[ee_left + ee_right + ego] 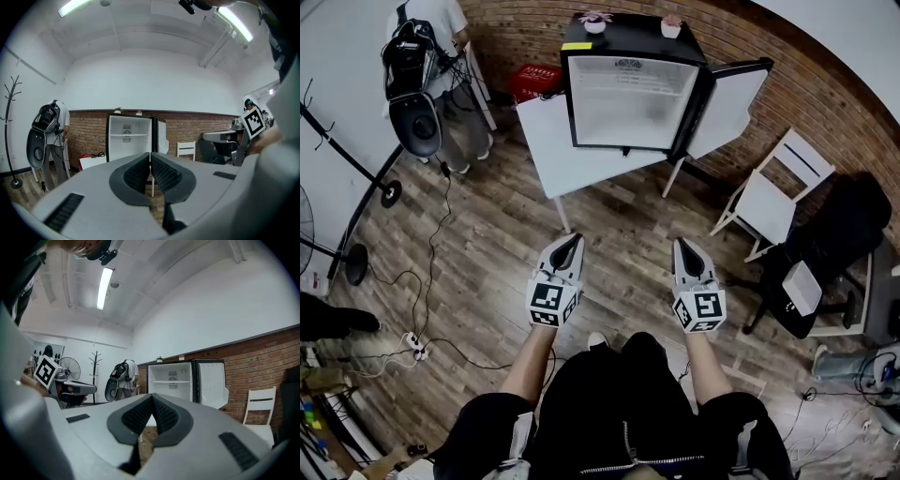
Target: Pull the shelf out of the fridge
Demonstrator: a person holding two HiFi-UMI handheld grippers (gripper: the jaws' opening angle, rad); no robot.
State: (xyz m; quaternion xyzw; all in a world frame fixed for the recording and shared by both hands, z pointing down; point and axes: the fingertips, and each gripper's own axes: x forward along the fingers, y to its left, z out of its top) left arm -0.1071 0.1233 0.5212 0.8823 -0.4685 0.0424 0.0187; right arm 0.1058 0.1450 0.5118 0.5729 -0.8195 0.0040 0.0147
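Note:
A small black fridge (pixel 633 89) stands on a white table (pixel 546 150) against the brick wall, its door (pixel 729 105) swung open to the right. Inside, one white shelf (pixel 129 135) spans the upper part of the fridge (pixel 130 138); the same shelf (pixel 169 381) shows in the right gripper view. My left gripper (pixel 573 240) and right gripper (pixel 683 245) hang side by side over the wooden floor, well short of the table, both pointing toward the fridge. Both are shut with nothing between the pads.
A person (pixel 441 66) stands at the back left beside a tall stand. A white chair (pixel 773 192) and a black office chair (pixel 825 253) sit at the right. A red crate (pixel 532 81) lies by the wall. Cables (pixel 431 272) trail across the floor; a coat rack (pixel 10 126) stands left.

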